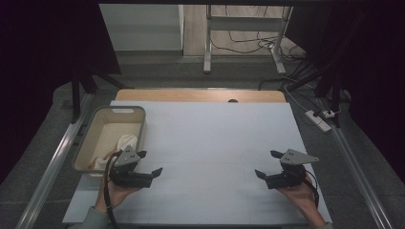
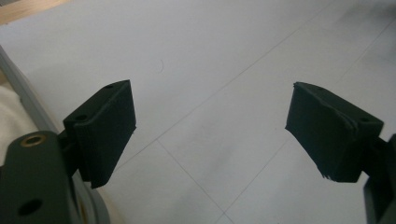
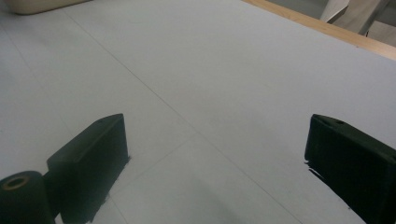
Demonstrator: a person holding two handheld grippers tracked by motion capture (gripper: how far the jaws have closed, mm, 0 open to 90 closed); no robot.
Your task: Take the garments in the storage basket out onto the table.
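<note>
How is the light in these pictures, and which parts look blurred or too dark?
High view: dim, the corners nearly black, the white table evenly lit, the basket soft in detail. Left gripper view: brighter, the left gripper close and slightly soft, a grey shadow between its open jaws. Right gripper view: the right gripper dark and featureless, the surface clear.

Two black grippers, left [image 1: 152, 162] and right [image 1: 267, 164], each topped by a grey three-cornered plate, with blocky black fingers [image 2: 105, 130], trailing black cable, grey sleeve cuffs beneath.
</note>
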